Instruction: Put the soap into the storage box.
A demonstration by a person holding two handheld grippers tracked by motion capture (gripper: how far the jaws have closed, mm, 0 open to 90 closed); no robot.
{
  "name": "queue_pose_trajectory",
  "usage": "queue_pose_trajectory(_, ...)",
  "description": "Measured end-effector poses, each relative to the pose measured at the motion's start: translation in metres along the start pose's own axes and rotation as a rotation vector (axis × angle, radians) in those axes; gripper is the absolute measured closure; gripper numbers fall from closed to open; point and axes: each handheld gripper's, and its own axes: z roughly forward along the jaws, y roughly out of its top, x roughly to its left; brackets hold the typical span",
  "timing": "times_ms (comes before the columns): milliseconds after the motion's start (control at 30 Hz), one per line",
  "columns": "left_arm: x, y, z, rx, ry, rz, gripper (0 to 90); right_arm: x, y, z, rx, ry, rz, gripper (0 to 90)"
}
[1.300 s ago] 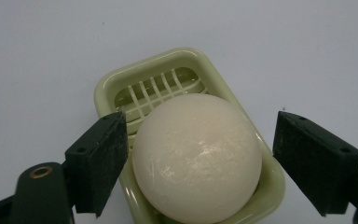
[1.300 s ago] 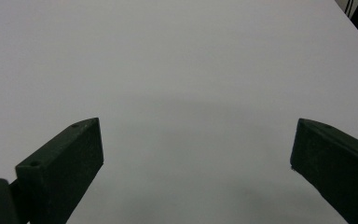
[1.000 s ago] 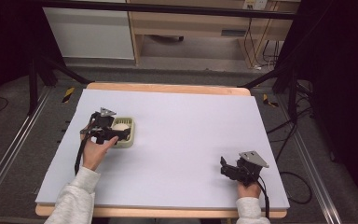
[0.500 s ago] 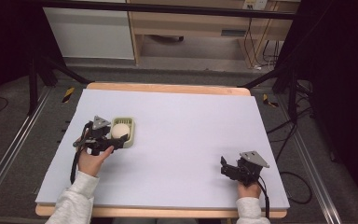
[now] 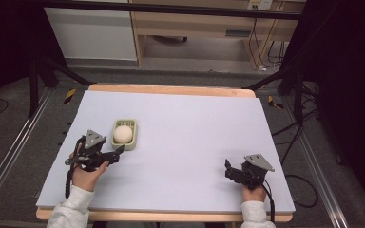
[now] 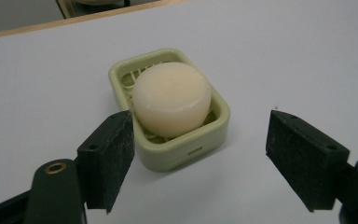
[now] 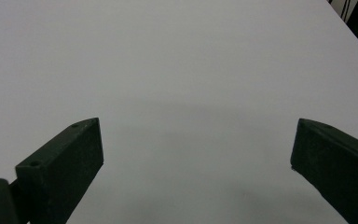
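Note:
A round cream soap bar (image 5: 122, 134) (image 6: 172, 99) lies in a pale green slatted soap dish (image 5: 132, 145) (image 6: 177, 150) on the left half of the table. My left gripper (image 5: 119, 153) (image 6: 200, 161) hovers just in front of the dish, open, with nothing between its jaws. It is clear of both dish and soap. My right gripper (image 5: 227, 169) (image 7: 193, 168) rests near the table's front right, open over bare white surface.
The white table top (image 5: 195, 128) has a wooden border at the far edge (image 5: 171, 89). Black frame legs and cables stand on the floor at both sides. Shelving stands behind the table.
My left gripper has let go of the soap and drawn back toward the front left, away from the dish. The soap now lies in the dish. My right gripper has stayed still.

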Motion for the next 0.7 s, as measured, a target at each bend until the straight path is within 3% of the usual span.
queue_pose_trajectory(200, 0.009, -0.024, -0.012, -0.034, 0.003, -0.028, 24.6, 0.0, 0.0, 0.0, 0.001, 0.006, -0.005, 2.8)
queue_pose_trajectory(367, 0.016, -0.04, -0.016, -0.023, 0.029, -0.023, 24.6, 0.0, 0.0, 0.0, 0.009, 0.014, -0.005, 2.8)
queue_pose_trajectory(700, 0.023, -0.047, -0.017, 0.013, 0.064, -0.036, 21.9, 0.001, 0.0, 0.0, 0.006, 0.01, -0.017, 2.8)
